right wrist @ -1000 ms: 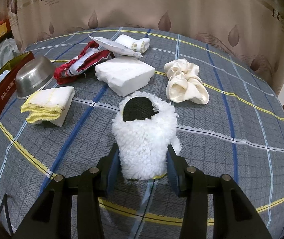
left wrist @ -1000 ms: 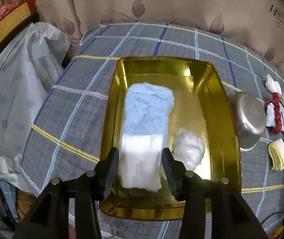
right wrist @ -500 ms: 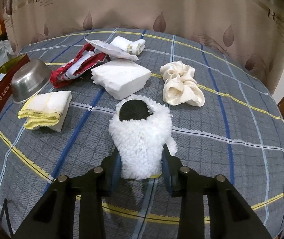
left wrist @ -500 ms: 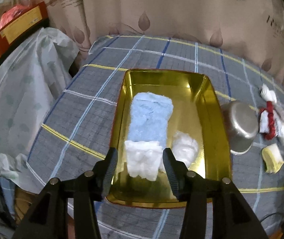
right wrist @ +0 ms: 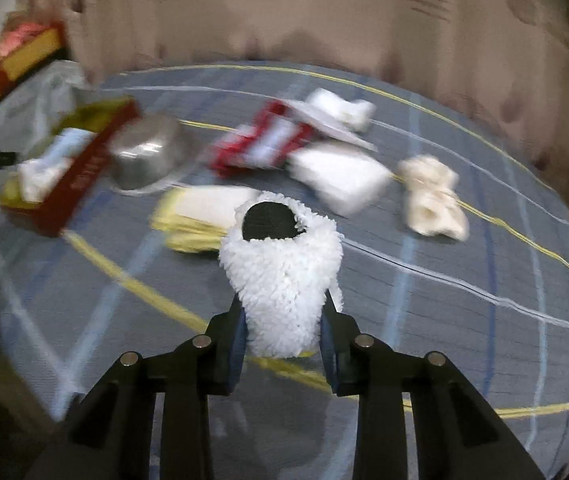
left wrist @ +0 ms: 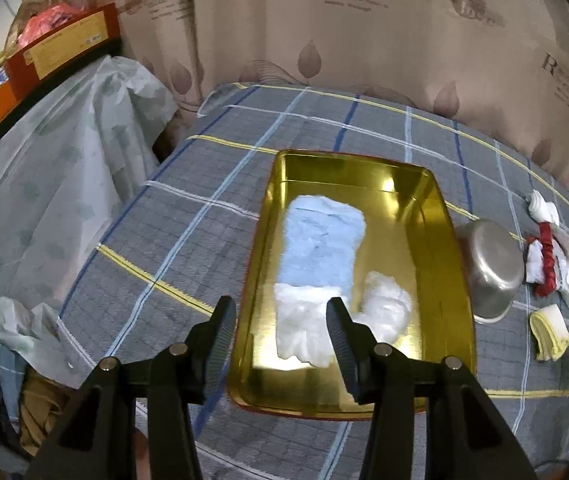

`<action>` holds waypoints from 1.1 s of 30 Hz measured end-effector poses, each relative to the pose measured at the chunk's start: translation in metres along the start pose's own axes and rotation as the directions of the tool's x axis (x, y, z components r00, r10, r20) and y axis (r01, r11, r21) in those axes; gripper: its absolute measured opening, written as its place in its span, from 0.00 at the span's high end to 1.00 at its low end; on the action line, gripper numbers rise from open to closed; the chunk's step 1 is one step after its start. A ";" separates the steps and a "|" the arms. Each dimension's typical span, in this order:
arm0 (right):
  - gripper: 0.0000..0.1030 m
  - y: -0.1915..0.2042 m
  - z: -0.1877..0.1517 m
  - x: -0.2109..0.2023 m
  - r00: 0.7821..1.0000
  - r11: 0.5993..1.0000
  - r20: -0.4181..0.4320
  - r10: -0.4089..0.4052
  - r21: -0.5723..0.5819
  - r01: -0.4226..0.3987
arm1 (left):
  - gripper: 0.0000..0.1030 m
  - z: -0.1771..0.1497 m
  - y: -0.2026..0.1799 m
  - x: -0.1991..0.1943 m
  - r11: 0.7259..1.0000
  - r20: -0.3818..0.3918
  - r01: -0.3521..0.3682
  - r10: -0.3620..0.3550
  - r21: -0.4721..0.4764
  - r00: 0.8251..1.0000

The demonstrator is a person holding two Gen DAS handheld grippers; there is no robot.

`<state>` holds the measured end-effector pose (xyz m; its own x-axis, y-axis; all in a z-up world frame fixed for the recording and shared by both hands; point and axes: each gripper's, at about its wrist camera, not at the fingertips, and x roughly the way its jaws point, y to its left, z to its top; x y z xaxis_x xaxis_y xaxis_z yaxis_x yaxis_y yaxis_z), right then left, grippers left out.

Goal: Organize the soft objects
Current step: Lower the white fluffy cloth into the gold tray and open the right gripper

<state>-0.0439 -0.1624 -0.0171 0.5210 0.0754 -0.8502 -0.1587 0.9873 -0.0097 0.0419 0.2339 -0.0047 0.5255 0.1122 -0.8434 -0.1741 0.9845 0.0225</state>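
Observation:
In the right wrist view my right gripper [right wrist: 284, 336] is shut on a fluffy white sleeve [right wrist: 284, 280] with a dark opening on top. Its jaws are still closing and squeeze the pile, and the sleeve hangs above the checked cloth. In the left wrist view my left gripper [left wrist: 280, 344] stands open above the near end of the gold tray [left wrist: 456, 264], with nothing held. In the tray lie a light blue towel [left wrist: 322, 240], a white fluffy cloth [left wrist: 304, 328] and a white ball of fluff [left wrist: 388, 312].
On the table to the right of the tray stand a steel bowl [left wrist: 488, 268], a red and white cloth [right wrist: 260, 144], a yellow-edged cloth [right wrist: 204, 216], a folded white cloth [right wrist: 344, 176] and a cream scrunchie [right wrist: 432, 196]. A plastic-covered heap [left wrist: 64, 184] lies beyond the table's left edge.
My right gripper has tightened on the fluffy sleeve and lifted it, swinging left toward the tray. My left gripper has drawn back and up from the white cloth in the tray.

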 end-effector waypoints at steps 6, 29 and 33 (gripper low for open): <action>0.72 0.063 0.030 -0.016 0.992 0.984 0.024 0.125 -0.127 -0.121 | 0.53 0.001 0.009 -0.004 1.000 0.013 -0.012 0.012 -0.024 1.000; 0.71 0.269 0.107 0.042 0.936 0.860 -0.013 0.353 -0.390 -0.330 | 0.53 0.007 0.074 -0.003 0.983 0.025 -0.085 0.090 -0.160 0.996; 0.68 0.283 0.120 0.060 0.942 0.869 -0.009 0.334 -0.383 -0.312 | 0.53 0.005 0.083 0.001 0.978 0.009 -0.074 0.078 -0.196 0.997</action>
<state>0.0432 0.1386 -0.0076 0.4307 0.3999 -0.8091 -0.6218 0.7812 0.0552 0.0319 0.3163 -0.0009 0.5177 0.1896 -0.8343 -0.3729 0.9276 -0.0206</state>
